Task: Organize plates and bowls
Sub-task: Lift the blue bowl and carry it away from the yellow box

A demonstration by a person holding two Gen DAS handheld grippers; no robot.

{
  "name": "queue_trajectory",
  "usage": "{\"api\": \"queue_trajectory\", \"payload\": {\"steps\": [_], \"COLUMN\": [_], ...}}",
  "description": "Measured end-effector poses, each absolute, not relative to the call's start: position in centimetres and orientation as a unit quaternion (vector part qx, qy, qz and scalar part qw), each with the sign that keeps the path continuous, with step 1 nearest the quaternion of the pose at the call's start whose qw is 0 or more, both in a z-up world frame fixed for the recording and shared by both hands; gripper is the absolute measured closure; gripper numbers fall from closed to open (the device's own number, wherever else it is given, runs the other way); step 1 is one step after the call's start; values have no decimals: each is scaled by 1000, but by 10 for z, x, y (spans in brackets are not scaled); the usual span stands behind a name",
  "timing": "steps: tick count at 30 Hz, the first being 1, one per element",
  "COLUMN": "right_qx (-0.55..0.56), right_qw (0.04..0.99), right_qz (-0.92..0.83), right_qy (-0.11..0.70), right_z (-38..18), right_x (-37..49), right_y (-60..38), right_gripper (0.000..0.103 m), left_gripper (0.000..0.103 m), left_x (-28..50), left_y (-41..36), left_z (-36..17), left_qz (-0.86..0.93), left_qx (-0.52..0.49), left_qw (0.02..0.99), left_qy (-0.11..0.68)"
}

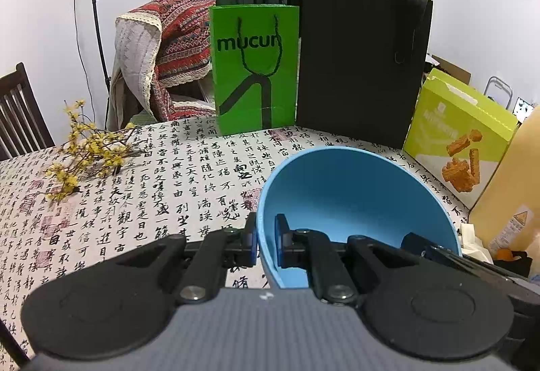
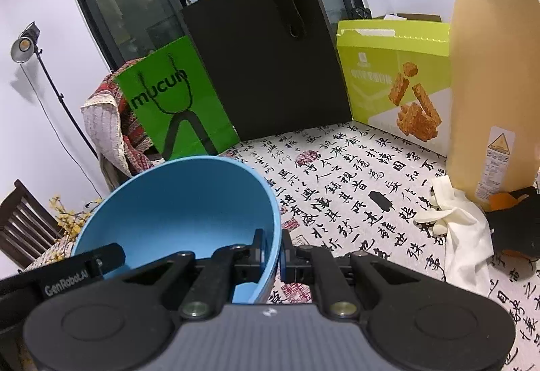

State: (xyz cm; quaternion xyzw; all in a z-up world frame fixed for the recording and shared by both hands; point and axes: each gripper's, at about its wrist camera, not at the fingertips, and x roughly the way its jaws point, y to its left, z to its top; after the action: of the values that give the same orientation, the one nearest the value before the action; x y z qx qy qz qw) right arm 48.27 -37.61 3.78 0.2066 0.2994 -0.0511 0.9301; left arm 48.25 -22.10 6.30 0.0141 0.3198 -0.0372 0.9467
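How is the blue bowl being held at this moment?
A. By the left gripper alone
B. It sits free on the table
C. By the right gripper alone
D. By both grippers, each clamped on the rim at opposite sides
D: the left gripper and the right gripper each pinch the rim of the blue bowl, one finger inside and one outside.

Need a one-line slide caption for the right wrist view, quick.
Right gripper shut on the blue bowl rim, left gripper holding the opposite side, above the calligraphy tablecloth.

A green bag [image 1: 254, 67], black bag [image 1: 361, 67] and snack box [image 1: 455, 134] stand on the tabletop [image 1: 135, 195] near yellow flowers [image 1: 87, 144].
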Motion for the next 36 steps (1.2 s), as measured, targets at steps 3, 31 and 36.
{"api": "queue_trajectory", "payload": {"steps": [3, 31, 36], "right_qx": [204, 186, 182], "right_qw": [932, 946, 949], "right_qz": [-49, -29, -24], "right_qy": [296, 263, 256], "right_z": [41, 67, 70], "right_x": [475, 406, 394], "right_y": [-371, -321, -312], "right_gripper": [95, 95, 95], "left_gripper": [93, 93, 93], "left_x": [473, 397, 385], "left_y": [-216, -162, -151], "left_z": [67, 87, 90], "left_qz": [-37, -33, -34], "left_qx": [13, -12, -19], "left_qw": [948, 958, 959], "left_qy": [315, 286, 282]}}
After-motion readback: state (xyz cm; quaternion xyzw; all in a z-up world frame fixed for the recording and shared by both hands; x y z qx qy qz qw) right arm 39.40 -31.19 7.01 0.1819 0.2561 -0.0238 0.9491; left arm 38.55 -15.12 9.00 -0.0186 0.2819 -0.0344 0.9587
